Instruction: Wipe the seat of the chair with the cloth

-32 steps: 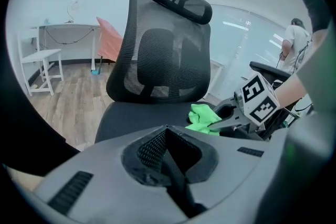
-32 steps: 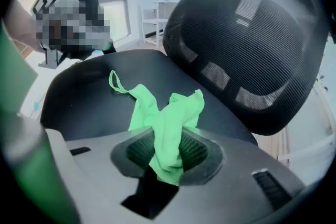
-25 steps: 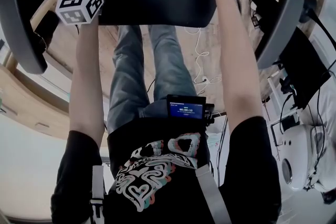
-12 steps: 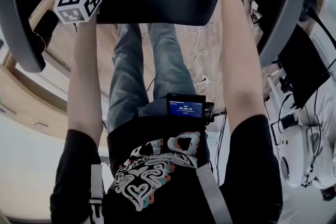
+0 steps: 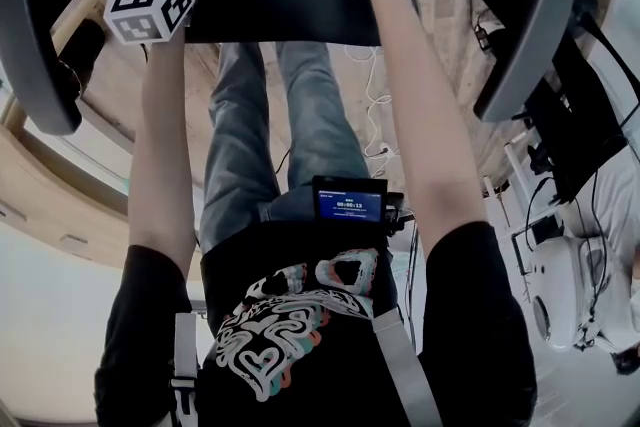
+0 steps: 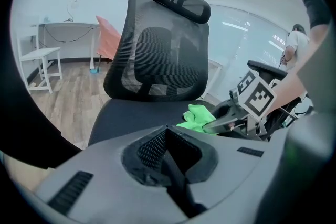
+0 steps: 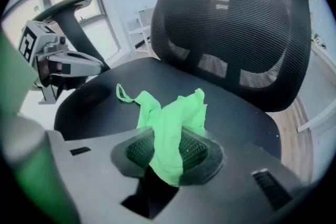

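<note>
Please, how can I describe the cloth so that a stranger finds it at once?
Find the black mesh office chair and look at its dark seat. There the right tongs pinch a cloth. It alone is bright green, with a thin loop at one corner.

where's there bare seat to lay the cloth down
Bare seat runs from the green cloth back to the backrest and off to its right. Crowded: the front, where the right gripper pinches the cloth, and the side by the left gripper.
</note>
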Available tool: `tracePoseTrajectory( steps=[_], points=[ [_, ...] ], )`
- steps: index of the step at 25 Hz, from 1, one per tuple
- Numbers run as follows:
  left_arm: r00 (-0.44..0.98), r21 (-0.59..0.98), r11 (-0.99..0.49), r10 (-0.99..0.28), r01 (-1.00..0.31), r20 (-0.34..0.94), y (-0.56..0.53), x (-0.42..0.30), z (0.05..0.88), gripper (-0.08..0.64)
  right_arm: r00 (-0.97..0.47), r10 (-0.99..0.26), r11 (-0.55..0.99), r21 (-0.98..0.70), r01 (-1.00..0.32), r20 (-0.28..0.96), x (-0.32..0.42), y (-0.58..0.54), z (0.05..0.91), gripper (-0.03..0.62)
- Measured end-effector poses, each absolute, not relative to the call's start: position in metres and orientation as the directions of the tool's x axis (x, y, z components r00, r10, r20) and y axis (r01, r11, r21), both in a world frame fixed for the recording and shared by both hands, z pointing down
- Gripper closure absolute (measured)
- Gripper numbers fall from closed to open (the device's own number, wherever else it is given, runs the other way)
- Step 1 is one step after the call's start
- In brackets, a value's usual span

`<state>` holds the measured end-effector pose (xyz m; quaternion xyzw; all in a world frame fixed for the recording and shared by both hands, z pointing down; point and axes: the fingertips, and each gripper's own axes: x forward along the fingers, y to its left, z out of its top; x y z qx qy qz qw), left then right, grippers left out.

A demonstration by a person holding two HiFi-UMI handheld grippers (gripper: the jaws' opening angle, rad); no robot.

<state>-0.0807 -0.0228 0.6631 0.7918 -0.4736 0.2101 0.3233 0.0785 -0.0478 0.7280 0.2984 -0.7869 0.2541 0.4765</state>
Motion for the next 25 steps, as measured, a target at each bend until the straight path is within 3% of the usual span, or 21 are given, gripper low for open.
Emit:
tracePoseTrajectory(
  steps=[10,25],
  points=[
    [0.463,0.314,-0.341,-0.607,-0.886,0.646,-0.021,-0.078,0.667,0.560,-0.486,-0.089,0.822,-0.212,-0.529,0.870,0.000,0.009,0.719,0.477],
    [0.494,0.314,-0.387,-0.584,-0.867,0.644,-0.017,-0.067,0.663,0.560,-0.539,-0.096,0.753,-0.293,-0.589,0.837,0.005,0.006,0.701,0.477]
  ],
)
